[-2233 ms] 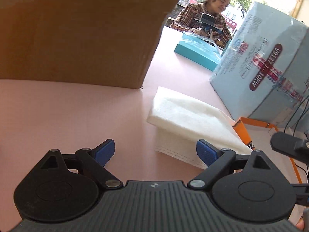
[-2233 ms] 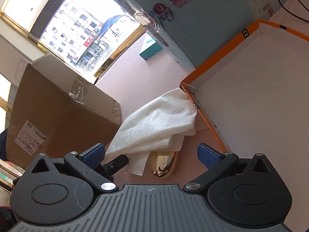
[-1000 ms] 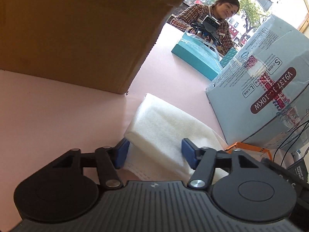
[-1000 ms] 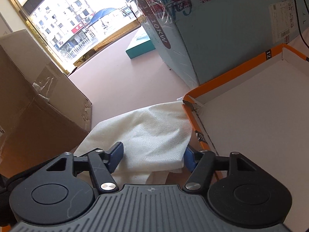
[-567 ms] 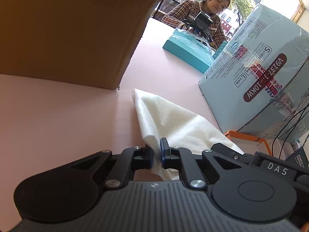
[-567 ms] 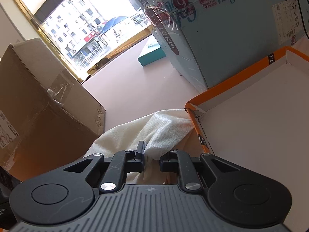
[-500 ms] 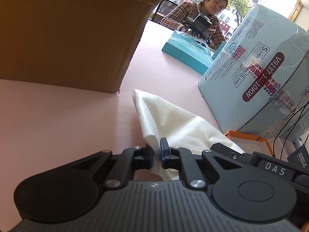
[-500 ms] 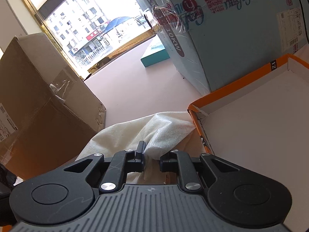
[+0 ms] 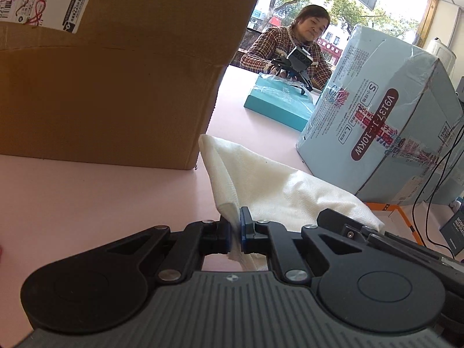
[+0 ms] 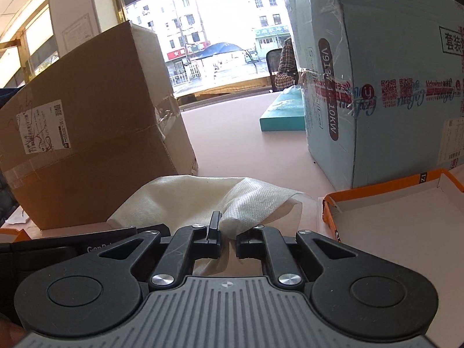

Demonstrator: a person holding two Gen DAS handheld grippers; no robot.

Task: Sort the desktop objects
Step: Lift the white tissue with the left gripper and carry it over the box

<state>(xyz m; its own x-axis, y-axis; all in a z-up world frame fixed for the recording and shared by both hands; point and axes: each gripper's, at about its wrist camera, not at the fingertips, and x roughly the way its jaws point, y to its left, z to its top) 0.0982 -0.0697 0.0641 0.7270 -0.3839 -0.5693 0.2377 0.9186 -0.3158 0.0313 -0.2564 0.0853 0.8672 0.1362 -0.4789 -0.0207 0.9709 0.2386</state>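
Note:
A white cloth (image 9: 278, 185) hangs above the pink table (image 9: 87, 191), pinched at two places. My left gripper (image 9: 235, 232) is shut on its near left edge, and the cloth rises to a peak beyond the pads. In the right wrist view the same white cloth (image 10: 197, 197) bunches between the fingers of my right gripper (image 10: 228, 236), which is shut on a fold of it. The right gripper's body shows at the right of the left wrist view, right beside the cloth.
A big brown carton (image 9: 110, 66) stands at the left, a taped light-blue carton (image 9: 385, 121) at the right. An orange-rimmed white tray (image 10: 411, 220) lies low on the right. A teal flat box (image 9: 278, 107) and a person in a checked jacket (image 9: 290, 46) are farther back.
Both grippers closed on the cloth about a second ago and have lifted it. The right view has since tilted up level with the table, and the gold object under the cloth is out of sight.

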